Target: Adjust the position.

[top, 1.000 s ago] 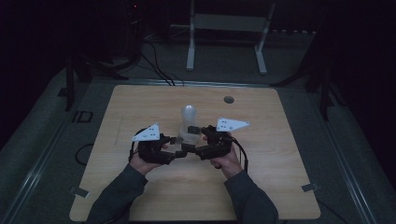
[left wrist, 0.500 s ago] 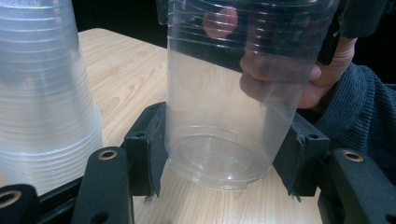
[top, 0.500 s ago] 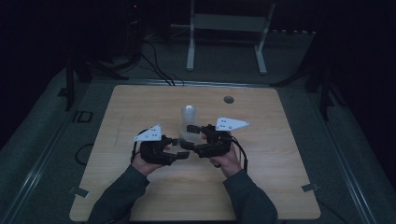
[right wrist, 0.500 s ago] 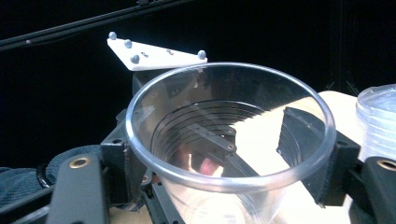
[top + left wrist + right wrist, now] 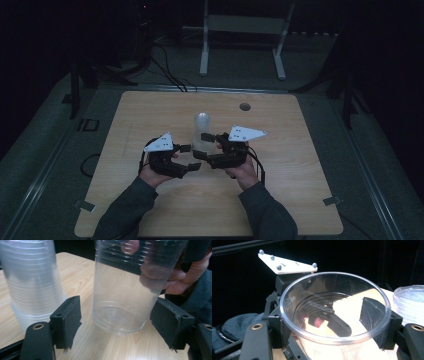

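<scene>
A single clear plastic cup (image 5: 125, 290) stands upright just above the wooden table (image 5: 280, 200). My right gripper (image 5: 332, 322) is shut on it near the rim (image 5: 334, 337), its jaws having just been closing on the cup's wall. My left gripper (image 5: 117, 322) is open. Its jaws have just been opening, and the cup's base sits between its pads (image 5: 70, 317) without touching them. In the high view both grippers, left (image 5: 191, 157) and right (image 5: 202, 146), meet at the table's middle. A stack of upturned clear cups (image 5: 201, 122) stands just behind them.
The stack of cups (image 5: 30, 285) stands close beside my left jaw and at the right edge of the right gripper view (image 5: 409, 302). A round hole (image 5: 245, 106) lies in the tabletop farther back. A white metal stand (image 5: 240, 30) is beyond the table.
My left gripper's jaws have spread apart from nearly together. Both hands have stayed where they were, with the cup still between them.
</scene>
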Demonstrator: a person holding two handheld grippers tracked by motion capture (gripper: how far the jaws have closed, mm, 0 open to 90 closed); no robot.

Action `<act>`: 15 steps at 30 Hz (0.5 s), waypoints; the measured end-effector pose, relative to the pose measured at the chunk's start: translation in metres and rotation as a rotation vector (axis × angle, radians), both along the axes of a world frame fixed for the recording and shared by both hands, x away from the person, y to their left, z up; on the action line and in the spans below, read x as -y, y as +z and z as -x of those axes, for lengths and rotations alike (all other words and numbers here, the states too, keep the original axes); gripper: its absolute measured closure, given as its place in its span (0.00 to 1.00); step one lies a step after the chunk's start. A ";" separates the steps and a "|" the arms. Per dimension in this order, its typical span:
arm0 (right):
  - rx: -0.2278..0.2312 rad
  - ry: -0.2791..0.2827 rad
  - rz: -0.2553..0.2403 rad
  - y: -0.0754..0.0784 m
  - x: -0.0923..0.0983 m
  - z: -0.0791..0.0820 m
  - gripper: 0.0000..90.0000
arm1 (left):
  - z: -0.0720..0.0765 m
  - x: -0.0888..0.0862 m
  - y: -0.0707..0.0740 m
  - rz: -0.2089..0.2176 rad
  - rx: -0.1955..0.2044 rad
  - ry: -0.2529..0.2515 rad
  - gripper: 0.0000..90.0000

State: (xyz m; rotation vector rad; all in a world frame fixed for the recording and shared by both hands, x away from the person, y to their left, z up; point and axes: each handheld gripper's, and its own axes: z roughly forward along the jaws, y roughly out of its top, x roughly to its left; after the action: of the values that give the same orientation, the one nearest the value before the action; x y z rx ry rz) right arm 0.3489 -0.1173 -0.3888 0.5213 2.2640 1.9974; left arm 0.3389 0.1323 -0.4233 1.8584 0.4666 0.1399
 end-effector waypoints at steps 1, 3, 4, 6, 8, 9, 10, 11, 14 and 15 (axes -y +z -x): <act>0.004 -0.003 0.006 0.000 0.000 0.000 0.32 | 0.000 -0.001 0.000 0.001 0.001 0.004 0.27; 0.009 -0.010 0.011 0.001 -0.001 0.001 0.32 | 0.000 -0.002 0.001 0.002 0.004 0.008 0.26; 0.011 -0.013 0.013 0.001 -0.001 0.001 0.32 | 0.000 -0.003 0.001 0.001 0.008 0.009 0.26; 0.018 -0.023 0.019 0.001 -0.001 0.001 0.32 | 0.000 -0.005 0.003 0.005 0.010 0.014 0.26; 0.020 -0.029 0.021 0.001 -0.001 0.001 0.32 | 0.001 -0.008 0.004 0.009 0.017 0.019 0.26; 0.021 -0.030 0.021 0.001 -0.001 0.001 0.32 | 0.001 -0.009 0.005 0.010 0.019 0.021 0.26; 0.020 -0.032 0.021 0.001 -0.001 0.001 0.32 | 0.001 -0.010 0.005 0.009 0.021 0.023 0.26; 0.021 -0.032 0.023 0.002 0.000 0.001 0.32 | 0.001 -0.011 0.006 0.012 0.021 0.027 0.26; 0.033 -0.037 0.032 0.002 0.000 0.002 0.32 | 0.000 -0.016 0.006 0.017 0.023 0.039 0.25; 0.036 -0.039 0.034 0.003 0.000 0.002 0.32 | 0.000 -0.017 0.006 0.019 0.023 0.041 0.25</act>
State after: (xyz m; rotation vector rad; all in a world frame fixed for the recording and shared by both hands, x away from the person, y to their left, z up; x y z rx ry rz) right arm 0.3467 -0.1175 -0.3861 0.5184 2.2448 1.9304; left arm 0.3387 0.1488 -0.4169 1.8274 0.4892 0.1837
